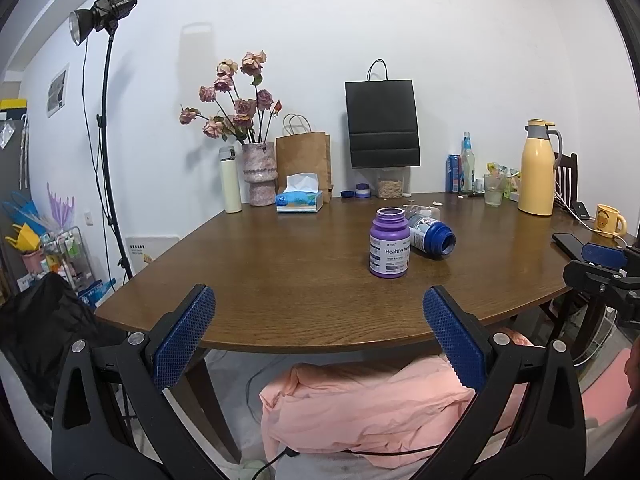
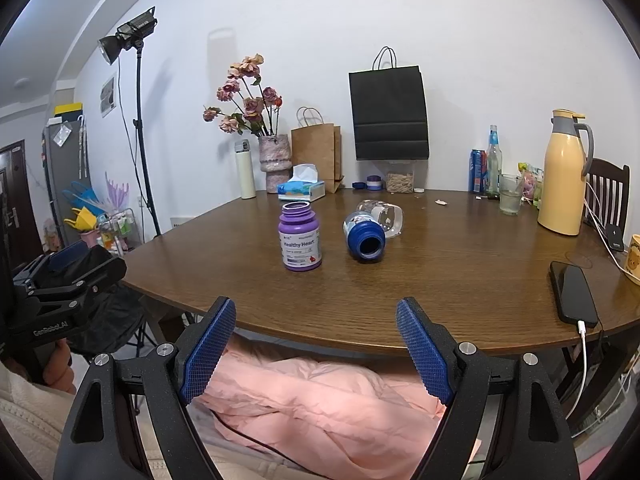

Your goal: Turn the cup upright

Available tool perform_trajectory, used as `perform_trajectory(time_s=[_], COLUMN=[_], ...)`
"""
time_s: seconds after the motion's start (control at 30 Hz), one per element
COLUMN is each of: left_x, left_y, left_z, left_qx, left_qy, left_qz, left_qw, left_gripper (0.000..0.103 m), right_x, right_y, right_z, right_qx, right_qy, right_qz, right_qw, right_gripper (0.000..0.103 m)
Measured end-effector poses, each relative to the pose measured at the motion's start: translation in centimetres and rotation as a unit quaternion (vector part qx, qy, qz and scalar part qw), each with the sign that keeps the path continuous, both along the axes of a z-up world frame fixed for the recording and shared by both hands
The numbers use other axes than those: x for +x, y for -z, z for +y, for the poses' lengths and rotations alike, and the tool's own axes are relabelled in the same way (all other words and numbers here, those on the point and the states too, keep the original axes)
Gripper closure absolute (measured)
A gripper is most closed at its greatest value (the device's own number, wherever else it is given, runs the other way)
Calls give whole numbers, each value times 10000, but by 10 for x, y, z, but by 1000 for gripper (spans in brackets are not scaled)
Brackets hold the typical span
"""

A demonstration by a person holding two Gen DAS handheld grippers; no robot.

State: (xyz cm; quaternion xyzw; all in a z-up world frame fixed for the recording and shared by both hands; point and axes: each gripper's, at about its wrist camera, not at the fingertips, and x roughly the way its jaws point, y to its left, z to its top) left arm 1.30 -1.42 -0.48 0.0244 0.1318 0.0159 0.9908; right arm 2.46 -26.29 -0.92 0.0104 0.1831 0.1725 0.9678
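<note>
Nearest, the left gripper (image 1: 320, 312) and the right gripper (image 2: 316, 326) hover at the front edge of the brown wooden surface (image 2: 460, 280), fingers spread wide and empty. Mid-surface, the cup (image 2: 370, 227), a clear bottle with a blue neck, lies on its side, open mouth facing the right gripper. It looks empty, so probably light; the clear body seems smooth, rigid and liable to roll, so the blue neck looks the surest hold. Just beside it, apart, a purple bottle (image 2: 300, 242) stands upright, lid off, contents unseen. Farther back stand a glass (image 2: 510, 194) holding something pale and a clear box (image 2: 399, 181) of brown grains.
</note>
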Motion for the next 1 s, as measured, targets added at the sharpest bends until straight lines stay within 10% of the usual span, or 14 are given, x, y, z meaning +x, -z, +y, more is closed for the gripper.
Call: perform_trajectory(time_s=[1.0], left_x=[2], left_y=[-2], left_z=[-1], left_qx=[13], left_qy=[-13], left_qz=[3], left_qw=[10000], left_gripper=[0], right_x=[1], right_y=[2], right_z=[-1], right_qx=[5], right_qy=[40], right_qz=[58], right_qw=[10000], right_gripper=[16])
